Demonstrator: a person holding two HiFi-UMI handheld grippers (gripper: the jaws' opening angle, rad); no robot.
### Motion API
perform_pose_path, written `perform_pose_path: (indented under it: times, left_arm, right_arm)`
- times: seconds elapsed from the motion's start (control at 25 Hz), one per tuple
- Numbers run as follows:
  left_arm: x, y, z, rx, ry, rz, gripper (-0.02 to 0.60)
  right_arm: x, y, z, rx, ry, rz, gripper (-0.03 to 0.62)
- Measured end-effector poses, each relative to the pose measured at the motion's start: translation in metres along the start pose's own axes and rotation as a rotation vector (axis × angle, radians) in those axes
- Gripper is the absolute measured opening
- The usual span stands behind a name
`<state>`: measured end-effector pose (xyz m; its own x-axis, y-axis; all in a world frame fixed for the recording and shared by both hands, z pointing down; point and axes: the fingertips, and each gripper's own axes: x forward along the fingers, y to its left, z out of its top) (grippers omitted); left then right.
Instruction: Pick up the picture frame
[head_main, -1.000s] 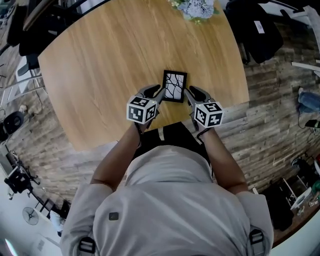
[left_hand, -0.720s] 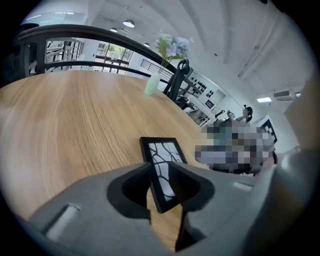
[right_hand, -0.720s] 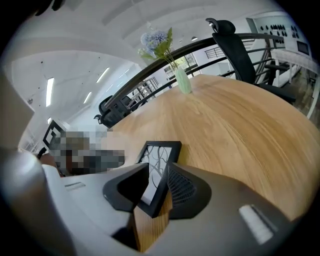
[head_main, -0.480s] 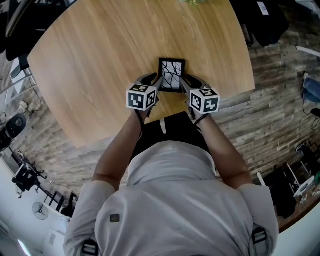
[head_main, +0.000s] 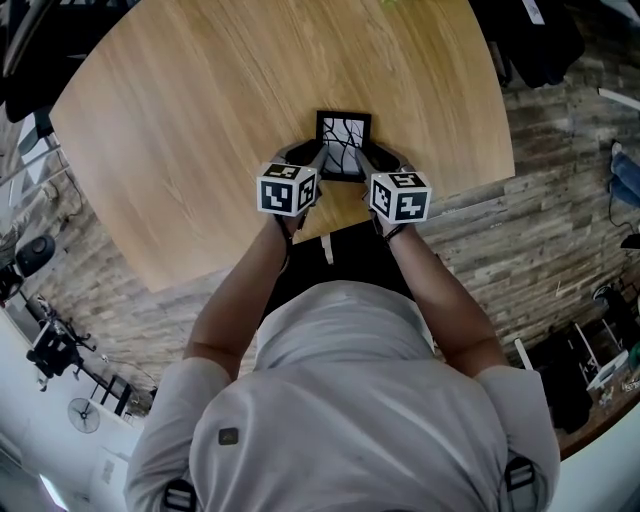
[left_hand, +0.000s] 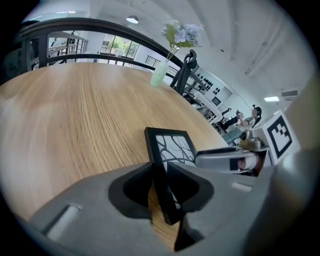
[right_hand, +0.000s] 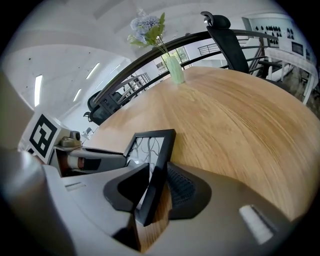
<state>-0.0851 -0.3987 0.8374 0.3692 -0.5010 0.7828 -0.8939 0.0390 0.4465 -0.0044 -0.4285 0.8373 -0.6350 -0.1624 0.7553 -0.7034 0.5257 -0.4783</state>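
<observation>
The picture frame (head_main: 343, 143) is black with a white print of dark branching lines, and it sits near the front edge of the round wooden table (head_main: 200, 120). My left gripper (head_main: 318, 156) has the frame's left side (left_hand: 172, 147) between its pads; its jaws are closing and the pads touch the rim. My right gripper (head_main: 368, 158) clamps the frame's right side (right_hand: 150, 145), the ribbed pad against its back. The frame is tilted with its far edge up. Whether its near edge rests on the table is hidden.
A pale green vase of flowers (left_hand: 161, 75) (right_hand: 175, 70) stands at the table's far side. A black office chair (right_hand: 225, 40) is behind the table. The table's front edge is just below the grippers, with plank floor (head_main: 520, 250) beyond it.
Both grippers have sunk toward the table with the frame between them, and their marker cubes have drawn closer together. The frame now looks less skewed in the head view.
</observation>
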Motion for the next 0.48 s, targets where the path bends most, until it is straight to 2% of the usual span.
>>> perform_pose_path:
  times: [0.16, 0.48]
  left_arm:
    - [0.0017, 0.0001, -0.0012, -0.007, -0.005, -0.004, 0.096]
    - [-0.0034, -0.0015, -0.0017, -0.078, -0.018, -0.043, 0.084]
  right_arm:
    - [0.0004, -0.0037, -0.0017, 0.017, -0.018, -0.015, 0.101]
    - [-0.0048, -0.0009, -0.0035, 0.045, -0.021, -0.026, 0.094]
